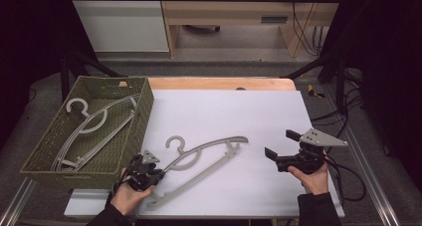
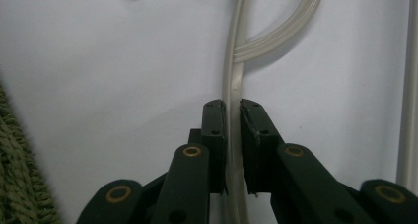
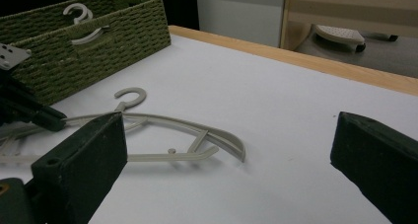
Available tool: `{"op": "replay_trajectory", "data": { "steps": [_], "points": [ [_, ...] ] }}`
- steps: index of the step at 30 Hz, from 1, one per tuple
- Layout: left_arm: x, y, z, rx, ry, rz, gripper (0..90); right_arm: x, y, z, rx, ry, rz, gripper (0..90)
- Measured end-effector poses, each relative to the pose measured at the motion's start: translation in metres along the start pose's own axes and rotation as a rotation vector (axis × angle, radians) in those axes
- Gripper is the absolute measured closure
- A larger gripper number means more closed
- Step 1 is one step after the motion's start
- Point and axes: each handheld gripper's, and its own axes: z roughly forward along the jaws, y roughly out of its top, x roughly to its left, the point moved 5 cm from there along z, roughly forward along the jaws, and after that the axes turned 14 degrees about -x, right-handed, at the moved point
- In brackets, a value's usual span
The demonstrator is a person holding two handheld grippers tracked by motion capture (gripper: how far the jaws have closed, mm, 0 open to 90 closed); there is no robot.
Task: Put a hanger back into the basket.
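1. My left fingers [image 2: 232, 150] sit at the near left of the desk, closed tight on one thin arm of the pale grey plastic clothes hanger [image 1: 209, 154]; both pads press its sides, as the left gripper view shows.
2. My right fingers [image 1: 279, 144] hover at the near right, spread wide with nothing between them, pointing left toward the hanger and well apart from it.
3. The hanger lies flat on the white sheet covering the desk [image 1: 239, 116], its hook [image 1: 175, 142] pointing far and left, its other end reaching right toward the middle.
4. Just left of my left hand [image 1: 130, 196] stands the olive-green woven rectangular basket [image 1: 142, 119], its near right corner close to my knuckles.
5. Inside the basket lie more pale grey hangers [image 1: 92, 124], hooks toward the far side.
6. Beyond the white sheet, the desk's wooden far edge [image 1: 219, 83] shows.
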Motion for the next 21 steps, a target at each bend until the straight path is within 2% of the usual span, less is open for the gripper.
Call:
{"op": "replay_trajectory", "data": {
  "steps": [2,4,6,7,11,13,17,21],
  "points": [
    [-0.0011,0.0,-0.0006,0.004,-0.008,-0.008,72.6,0.0001,-0.0001,-0.0001,0.003,0.0,0.0,1.0],
    [-0.0028,-0.0017,-0.0035,0.035,0.009,0.008,71.1,0.0002,0.0003,-0.0006,0.0,0.001,0.002,1.0],
    [-0.0037,-0.0021,-0.0044,0.05,0.011,0.002,71.2,0.0001,0.0004,-0.0008,-0.001,-0.001,0.002,1.0],
    [-0.0036,-0.0025,-0.0059,0.085,0.015,-0.001,71.9,0.0,0.0008,-0.0015,-0.002,0.002,0.004,1.0],
    [-0.0042,-0.0011,-0.0057,0.116,0.029,-0.01,76.5,0.0004,0.001,-0.0015,-0.003,0.003,0.005,1.0],
    [-0.0031,-0.0012,-0.0054,0.106,0.037,-0.013,81.6,0.0007,0.0009,-0.0012,-0.002,0.001,0.007,1.0],
    [-0.0028,-0.0017,-0.0065,0.105,0.033,-0.005,82.0,0.0003,0.0008,-0.0013,-0.001,0.003,0.003,1.0],
    [-0.0031,-0.0019,-0.0094,0.045,0.043,0.016,82.1,0.0004,0.0009,-0.0011,-0.002,0.002,0.007,1.0]
  ]
}}
